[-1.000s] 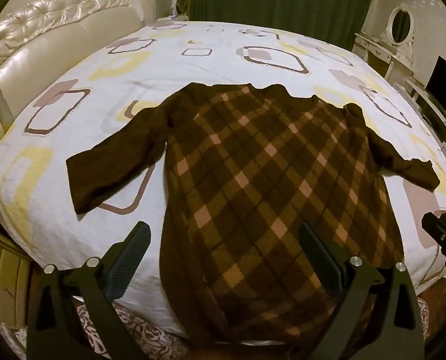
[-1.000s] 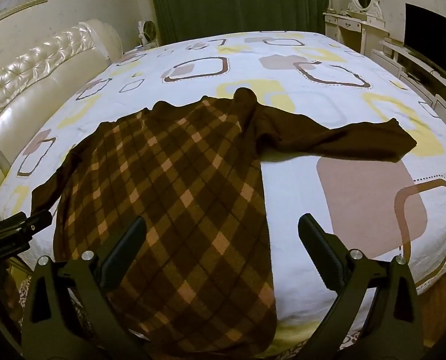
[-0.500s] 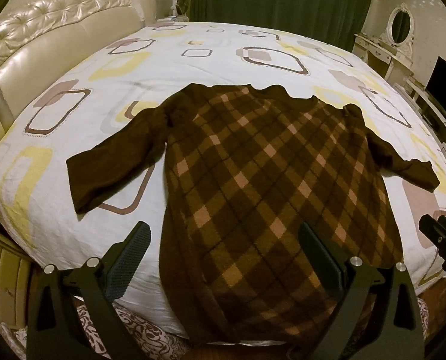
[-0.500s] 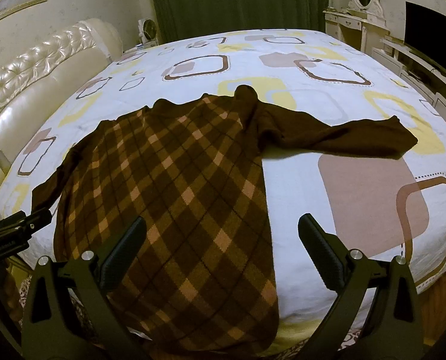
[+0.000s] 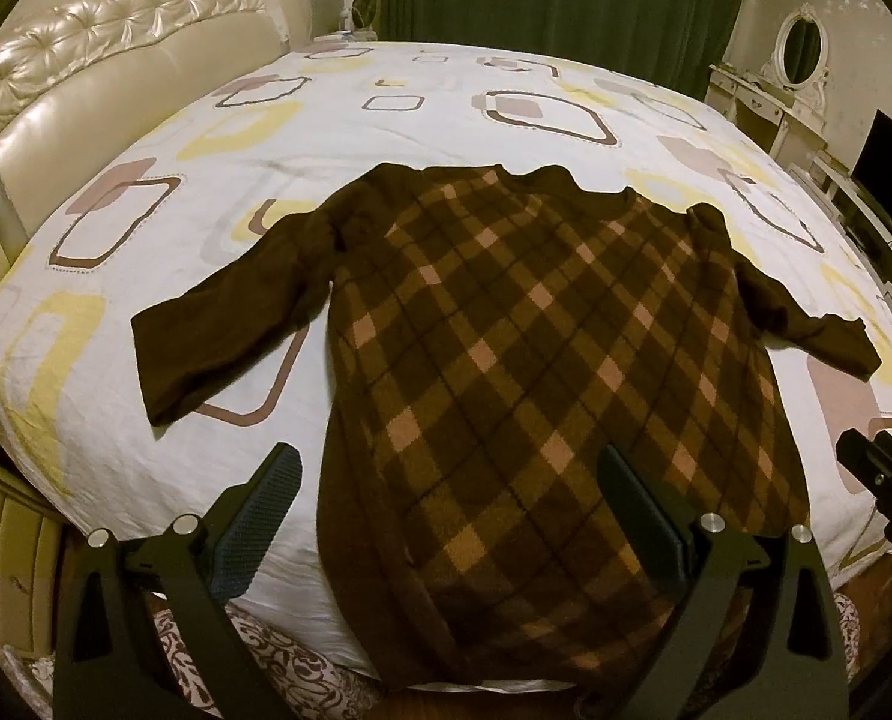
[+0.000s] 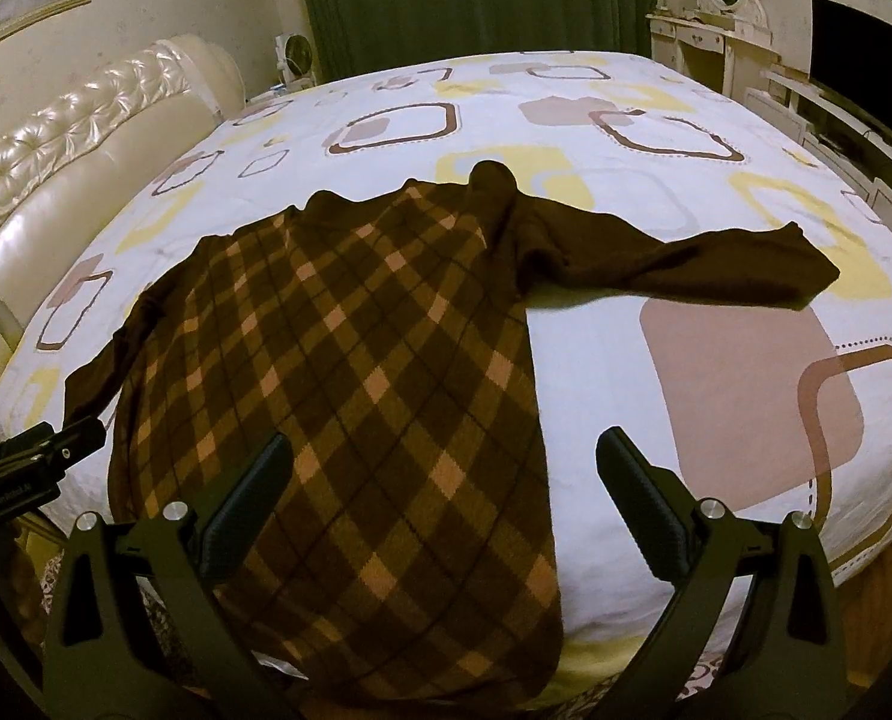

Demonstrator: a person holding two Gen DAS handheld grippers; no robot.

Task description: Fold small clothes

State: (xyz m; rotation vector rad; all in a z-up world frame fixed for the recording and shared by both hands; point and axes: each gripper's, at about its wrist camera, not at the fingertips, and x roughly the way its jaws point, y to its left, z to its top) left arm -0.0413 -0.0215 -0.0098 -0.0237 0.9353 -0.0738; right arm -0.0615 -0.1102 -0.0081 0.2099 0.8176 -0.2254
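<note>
Only lettering I can spot anywhere is a small white line printed on the side of the left gripper point(image 6: 38, 468), poking in at the edge of the right wrist view, just left of the plaid top point(image 6: 350, 396). Too tiny and blurry to actually read.

A wide bed under a white sheet printed with brown and yellow rounded squares point(image 5: 146, 324) fills both views. Spread flat on it lies a dark brown long-sleeved garment with a tan diamond check point(image 5: 536, 348) point(image 6: 350, 372), sleeves out to both sides, hem draping over the near edge at the bottom of the frame.
</note>
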